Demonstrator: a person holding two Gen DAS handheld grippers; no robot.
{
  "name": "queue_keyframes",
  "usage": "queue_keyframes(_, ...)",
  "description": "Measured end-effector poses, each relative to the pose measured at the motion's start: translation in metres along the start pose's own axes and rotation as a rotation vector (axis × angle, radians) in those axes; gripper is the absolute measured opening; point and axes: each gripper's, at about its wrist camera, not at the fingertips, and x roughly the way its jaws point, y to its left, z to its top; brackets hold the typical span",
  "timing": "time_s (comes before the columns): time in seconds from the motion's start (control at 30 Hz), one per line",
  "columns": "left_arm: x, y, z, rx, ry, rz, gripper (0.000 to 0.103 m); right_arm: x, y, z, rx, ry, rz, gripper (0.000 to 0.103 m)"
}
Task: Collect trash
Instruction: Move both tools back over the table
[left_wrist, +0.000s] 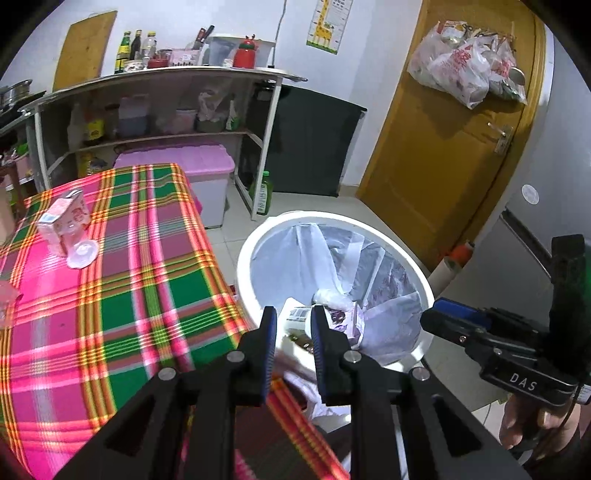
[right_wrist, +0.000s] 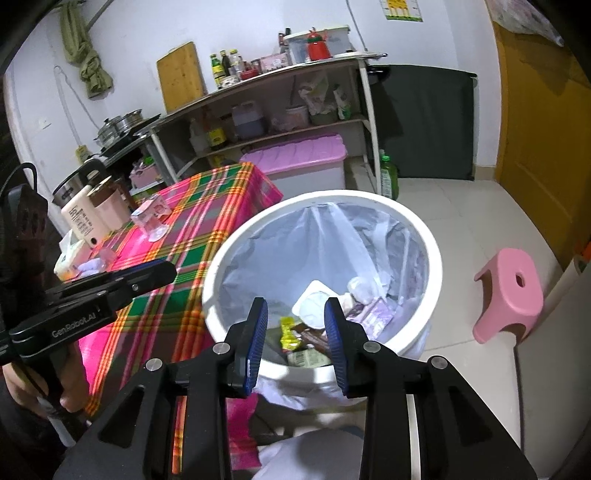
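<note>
A white trash bin (left_wrist: 255, 243) with a clear liner stands beside a table with a pink and green plaid cloth (left_wrist: 122, 280). Wrappers and a white cup lie inside the bin (right_wrist: 317, 302). My left gripper (left_wrist: 293, 328) is open and empty at the bin's near rim. My right gripper (right_wrist: 295, 325) is open and empty over the bin; it also shows at the right of the left wrist view (left_wrist: 454, 317). A pink carton (left_wrist: 62, 221) and a clear plastic lid (left_wrist: 83, 254) lie on the table's far left; they also show in the right wrist view (right_wrist: 151, 214).
A pink stool (right_wrist: 511, 295) stands right of the bin. Shelves (left_wrist: 155, 107) with bottles, a pink-lidded box (left_wrist: 184, 162) and a green bottle (left_wrist: 264, 192) stand behind. A yellow door (left_wrist: 450, 147) with bags is at right. Bottles and tissues (right_wrist: 81, 236) sit on the table's far end.
</note>
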Motion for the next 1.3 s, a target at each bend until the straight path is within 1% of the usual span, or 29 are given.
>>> queue_keyframes(0.13, -0.011, 0.007, -0.005, -0.011, -0.011, 0.013, 0.02, -0.003, 0.015, -0.001, -0.031, -0.004, 0.018, 0.034)
queue_keyframes(0.2, -0.017, 0.01, -0.008, -0.016, -0.019, 0.021, 0.02, -0.005, 0.024, -0.001, -0.05, -0.007, 0.026, 0.038)
queue_keyframes(0.43, -0.039, 0.024, -0.017, -0.039, -0.045, 0.048, 0.02, -0.006, 0.051, -0.002, -0.093, -0.005, 0.054, 0.039)
queue_keyframes(0.73, -0.06, 0.046, -0.03, -0.074, -0.066, 0.088, 0.025, -0.002, 0.081, -0.007, -0.14, 0.01, 0.107, 0.04)
queue_keyframes(0.83, -0.064, 0.054, -0.034, -0.088, -0.071, 0.107, 0.029, 0.002, 0.09, -0.009, -0.15, 0.017, 0.128, 0.04)
queue_keyframes(0.97, -0.069, 0.067, -0.042, -0.113, -0.07, 0.136, 0.031, 0.009, 0.098, -0.008, -0.163, 0.026, 0.153, 0.046)
queue_keyframes(1.23, -0.082, 0.099, -0.053, -0.169, -0.078, 0.201, 0.035, 0.026, 0.124, -0.003, -0.205, 0.047, 0.2, 0.048)
queue_keyframes(1.3, -0.085, 0.108, -0.055, -0.186, -0.08, 0.217, 0.036, 0.031, 0.131, -0.002, -0.215, 0.054, 0.211, 0.05)
